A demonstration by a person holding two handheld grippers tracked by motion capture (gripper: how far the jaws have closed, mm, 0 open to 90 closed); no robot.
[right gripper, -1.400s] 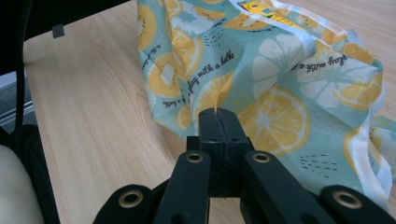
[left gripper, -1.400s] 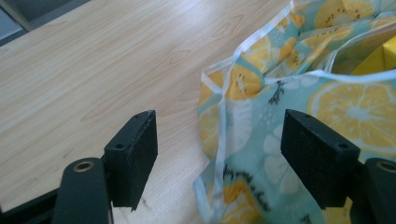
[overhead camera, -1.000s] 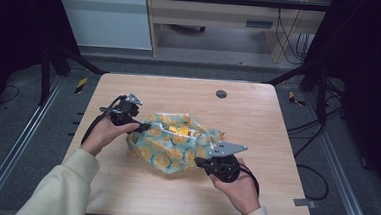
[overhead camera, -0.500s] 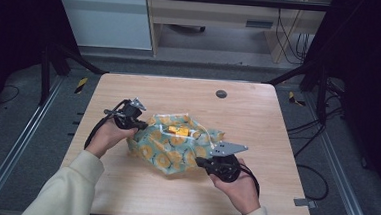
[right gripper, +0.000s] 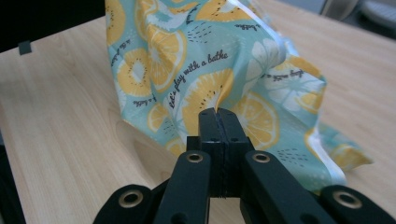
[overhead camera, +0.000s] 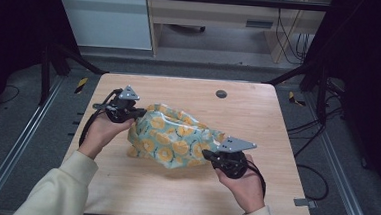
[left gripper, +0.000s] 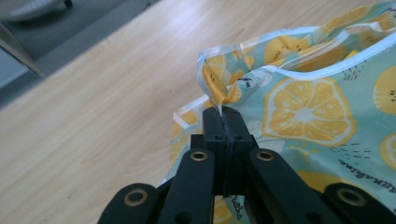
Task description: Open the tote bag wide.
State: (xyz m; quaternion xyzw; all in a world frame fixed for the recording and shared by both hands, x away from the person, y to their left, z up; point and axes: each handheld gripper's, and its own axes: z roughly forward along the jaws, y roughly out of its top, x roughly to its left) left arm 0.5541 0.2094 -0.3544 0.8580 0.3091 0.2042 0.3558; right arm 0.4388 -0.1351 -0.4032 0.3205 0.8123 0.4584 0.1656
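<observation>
Your right gripper (overhead camera: 209, 154), nearest the front edge of the table (overhead camera: 138, 192), is clamped on a fold of the lemon-print bag (overhead camera: 174, 136); in the right gripper view the black jaws meet on the fabric just below the printed lettering. The bag sits crumpled near the middle of the table, a little left of centre, its bulk between your two hands.

Farther in, toward the left edge, your left gripper (overhead camera: 142, 113) pinches the bag's white-trimmed rim, jaws pressed together on a small peak of it; they have just been closing, with the rim caught between them.

The bag looks light, thin and limp, likely a coated cloth or plastic sheet that creases rather than holds shape. It may well slide out of a shallow pinch, so the bound rim (left gripper: 243, 39) and doubled folds seem the safest places to grip. Expect it to sag between two holds.

Its mouth gapes slightly toward the far edge; what lies inside, if anything, cannot be made out.

Beyond it, a small dark round fitting (overhead camera: 221, 94) sits near the far edge.
</observation>
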